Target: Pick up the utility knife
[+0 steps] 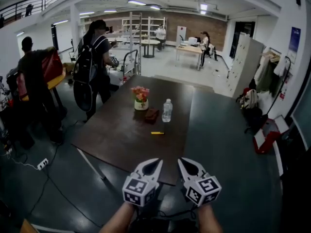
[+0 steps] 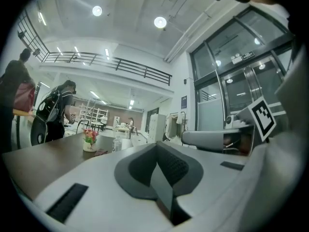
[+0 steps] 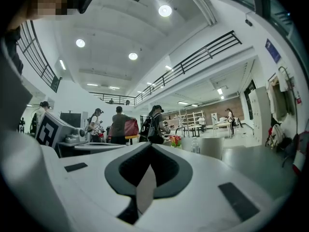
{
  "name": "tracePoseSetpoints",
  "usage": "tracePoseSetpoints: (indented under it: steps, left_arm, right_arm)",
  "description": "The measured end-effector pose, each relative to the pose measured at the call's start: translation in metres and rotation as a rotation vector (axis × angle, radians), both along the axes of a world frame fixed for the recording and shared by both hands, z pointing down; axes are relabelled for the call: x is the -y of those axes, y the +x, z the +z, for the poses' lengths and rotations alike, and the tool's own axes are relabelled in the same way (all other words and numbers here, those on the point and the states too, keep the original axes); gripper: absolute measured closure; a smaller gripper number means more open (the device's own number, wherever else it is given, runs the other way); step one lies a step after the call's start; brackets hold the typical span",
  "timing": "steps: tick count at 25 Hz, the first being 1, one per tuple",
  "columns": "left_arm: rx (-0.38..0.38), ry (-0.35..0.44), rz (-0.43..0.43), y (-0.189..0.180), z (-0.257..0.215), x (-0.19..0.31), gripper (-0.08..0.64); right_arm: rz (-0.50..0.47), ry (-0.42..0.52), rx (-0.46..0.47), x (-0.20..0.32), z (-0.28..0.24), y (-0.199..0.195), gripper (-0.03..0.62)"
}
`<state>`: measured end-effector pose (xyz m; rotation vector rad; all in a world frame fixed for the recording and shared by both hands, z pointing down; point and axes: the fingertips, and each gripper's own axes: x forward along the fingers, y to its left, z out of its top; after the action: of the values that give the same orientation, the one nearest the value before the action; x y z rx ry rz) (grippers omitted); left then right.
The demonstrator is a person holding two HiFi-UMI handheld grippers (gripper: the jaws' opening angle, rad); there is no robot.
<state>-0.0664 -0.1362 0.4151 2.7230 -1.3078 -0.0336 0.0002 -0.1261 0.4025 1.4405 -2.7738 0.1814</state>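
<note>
left tongs and right tongs both closed, empty, side by side at counter near edge; yellow utility knife lies well apart.

open workshop hall: mezzanine railing, shelving, worktables, lockers.

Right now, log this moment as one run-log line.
stage: before pickup | left gripper: shut, empty | right gripper: shut, empty | utility knife: flat on table, untouched, beyond both grippers
</note>
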Motion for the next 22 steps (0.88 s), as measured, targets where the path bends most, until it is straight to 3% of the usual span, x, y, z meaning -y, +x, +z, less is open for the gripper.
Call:
tracePoseSetpoints:
  steps: [10,22]
  left_arm:
    - [0.014,-0.055,0.052,-0.028,0.018,0.077,0.554]
    - [-0.009,-0.097,0.017,-0.014,0.028,0.146,0.554]
  right_arm:
    - [0.041,-0.035,-0.020,0.080,0.002,-0.034,0.581]
    - [-0.019,-0.057,-0.057,0.151,0.008,-0.028,0.581]
